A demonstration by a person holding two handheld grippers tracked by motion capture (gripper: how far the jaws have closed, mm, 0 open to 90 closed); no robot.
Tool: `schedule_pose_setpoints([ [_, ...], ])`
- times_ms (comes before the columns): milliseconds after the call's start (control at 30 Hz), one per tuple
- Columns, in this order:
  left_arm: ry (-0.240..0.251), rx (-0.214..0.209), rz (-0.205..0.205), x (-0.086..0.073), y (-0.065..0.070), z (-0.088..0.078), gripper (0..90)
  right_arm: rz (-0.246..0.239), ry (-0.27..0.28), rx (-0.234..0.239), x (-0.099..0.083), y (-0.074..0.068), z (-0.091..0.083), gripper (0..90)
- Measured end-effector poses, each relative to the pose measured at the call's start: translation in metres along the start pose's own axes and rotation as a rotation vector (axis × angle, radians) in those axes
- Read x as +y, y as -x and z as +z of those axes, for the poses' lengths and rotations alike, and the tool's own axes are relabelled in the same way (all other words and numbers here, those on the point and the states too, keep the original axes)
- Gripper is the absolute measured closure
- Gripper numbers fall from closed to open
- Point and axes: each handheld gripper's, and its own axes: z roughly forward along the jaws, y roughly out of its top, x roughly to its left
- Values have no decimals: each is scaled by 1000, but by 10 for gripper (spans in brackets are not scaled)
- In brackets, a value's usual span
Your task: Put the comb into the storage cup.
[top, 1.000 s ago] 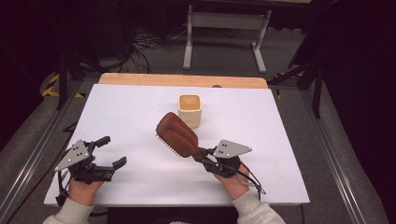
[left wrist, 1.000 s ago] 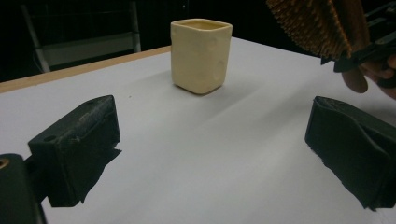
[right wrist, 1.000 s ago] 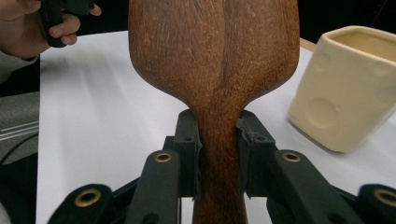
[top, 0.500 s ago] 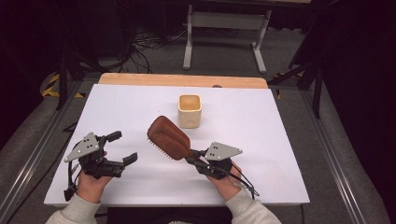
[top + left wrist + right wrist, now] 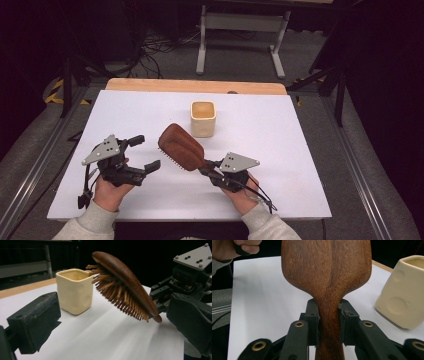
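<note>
Since a second ago the left gripper (image 5: 141,154) moved in toward the hairbrush (image 5: 181,147) and its jaws have been opening, nothing between them. High view: right gripper (image 5: 207,169) clamps the brush handle, brush lifted mid-surface, just short of the cream cup (image 5: 203,118). Left gripper view: bristles face down, brush tip beside the cup rim. Right gripper view: pads (image 5: 312,322) pinch the handle. Pickup done; placing in the cup likely remains.
</note>
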Motion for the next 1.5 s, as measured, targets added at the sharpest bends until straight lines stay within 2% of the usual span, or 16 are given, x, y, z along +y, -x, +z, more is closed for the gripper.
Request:
schedule_pose_setpoints([
  [67,-12,-22,-1,4,2,9,2,-1,0,0,0,-1,0,723],
  [200,-27,-35,-1,8,4,19,7,-6,1,-5,0,0,-1,723],
  [433,-52,-39,-4,12,8,32,14,-10,2,-10,0,-1,-1,723],
  [500,-53,-64,-19,13,8,37,33,-13,0,-12,0,-1,-1,723],
  [700,-72,-49,-24,14,9,44,78,-16,2,-18,0,-1,-2,722],
  [800,-88,-12,-7,14,11,47,137,-14,1,-25,-1,-1,-2,722],
  [867,-93,-11,-9,14,11,47,196,-14,2,-25,-1,-1,-2,722],
  [967,-110,-32,-43,13,10,48,225,-16,8,-32,-1,0,-4,722],
  [1100,-116,-30,-67,13,11,48,254,-25,3,-35,-2,-2,-3,722],
  [1133,-118,-34,-83,13,10,49,254,-25,3,-35,-2,-2,-3,722],
  [1200,-144,-33,-97,13,10,52,288,-37,-11,-47,-2,-3,-2,720],
  [1300,-155,-45,-104,13,11,54,310,-45,-26,-54,-3,-4,-1,720],
  [1400,-149,-69,-105,14,13,53,386,-51,-37,-59,-4,-4,0,719],
  [1433,-144,-81,-78,16,14,53,410,-62,-48,-67,-4,-5,1,719],
  [1467,-144,-81,-78,16,14,53,433,-62,-48,-67,-4,-5,1,719],
  [1500,-142,-105,-74,18,17,52,457,-75,-63,-71,-5,-6,3,719],
])
